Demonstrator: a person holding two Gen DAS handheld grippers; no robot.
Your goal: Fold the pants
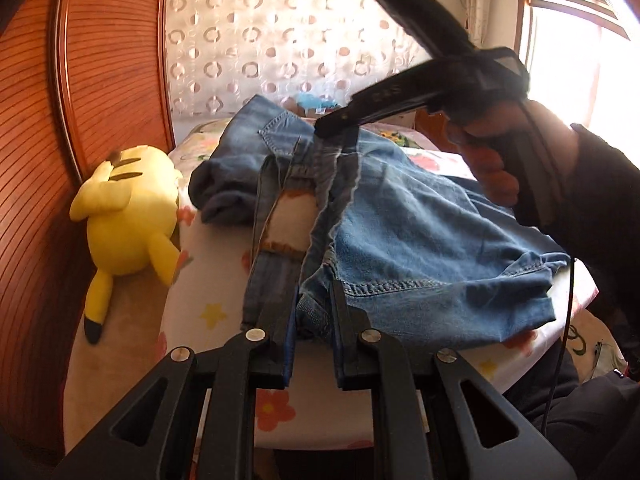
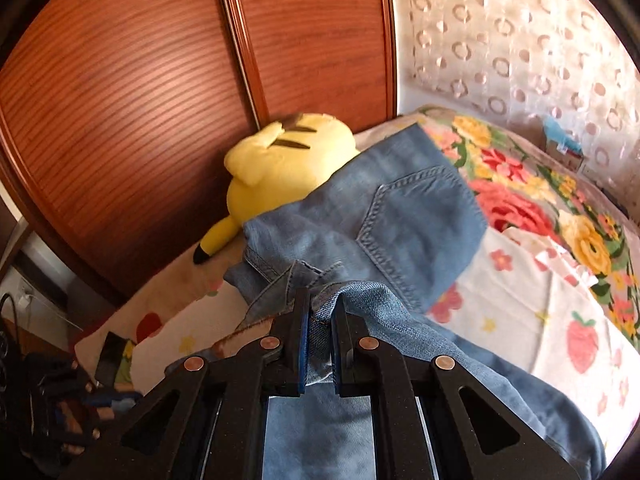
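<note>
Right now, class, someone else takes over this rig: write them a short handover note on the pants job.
Left hand-held gripper: shut on a denim edge of the pants at the bed's near side.
Right hand-held gripper: shut on a bunched fold of the pants, held above them.
Pants lie crumpled on the floral bedding beside the yellow plush toy.
Done: both grips taken. Left: lay flat, fold neatly.

- No text, brand or number can be read in either view.
- The right gripper (image 1: pixel 340 120) carries some marks on its side in the left wrist view, but they are too blurred to read.
</note>
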